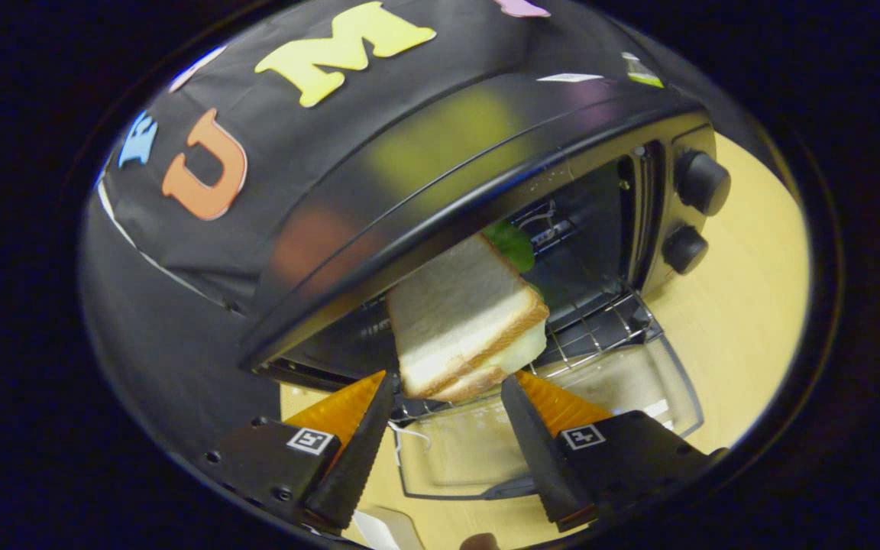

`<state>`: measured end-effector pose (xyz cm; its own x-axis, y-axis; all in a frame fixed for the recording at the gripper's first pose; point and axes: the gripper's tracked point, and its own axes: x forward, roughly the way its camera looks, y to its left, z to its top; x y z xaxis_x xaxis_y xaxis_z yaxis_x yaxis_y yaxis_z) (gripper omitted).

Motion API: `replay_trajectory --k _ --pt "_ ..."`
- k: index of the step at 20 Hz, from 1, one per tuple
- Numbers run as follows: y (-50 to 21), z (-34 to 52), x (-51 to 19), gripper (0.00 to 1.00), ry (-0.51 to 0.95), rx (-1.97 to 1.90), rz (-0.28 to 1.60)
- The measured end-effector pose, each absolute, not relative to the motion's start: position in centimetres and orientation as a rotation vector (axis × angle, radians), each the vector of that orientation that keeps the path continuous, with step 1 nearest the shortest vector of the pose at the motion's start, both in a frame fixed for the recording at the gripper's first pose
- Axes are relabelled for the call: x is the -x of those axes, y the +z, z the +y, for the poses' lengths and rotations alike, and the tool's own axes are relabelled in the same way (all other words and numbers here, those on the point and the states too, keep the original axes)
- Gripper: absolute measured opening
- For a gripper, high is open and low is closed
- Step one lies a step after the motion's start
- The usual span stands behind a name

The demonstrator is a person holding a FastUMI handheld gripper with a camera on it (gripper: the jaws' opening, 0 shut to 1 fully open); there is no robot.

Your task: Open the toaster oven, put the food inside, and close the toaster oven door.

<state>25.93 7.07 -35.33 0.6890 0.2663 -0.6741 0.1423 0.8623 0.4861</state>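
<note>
The tongs stood wide — the 2 fingers flanked the near end of the sandwich, and I could not tell whether either one touched it. The sandwich lay tilted in the mouth of the oven, its far end reaching over the wire rack, something green showing behind it. The glass door hung open, down toward the tabletop. 2 knobs sat on the oven's front, beside the opening.

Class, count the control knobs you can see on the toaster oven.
2. The upper knob and lower knob sit stacked on the toaster oven panel, beside its open cavity. Others may be hidden.
</note>
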Motion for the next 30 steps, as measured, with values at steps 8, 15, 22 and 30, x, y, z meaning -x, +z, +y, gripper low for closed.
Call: replay_trajectory --k 8,15,22,30 --pt "-31.2 6.6 -21.0 0.97 0.125 -0.285 0.742" --pt "-29.7 6.0 -15.0 0.98 0.119 -0.195 0.669" --pt "-36.8 5.4 -11.6 0.98 0.083 -0.128 0.712" --pt "-44.0 4.7 -12.9 0.98 0.037 -0.064 0.772"
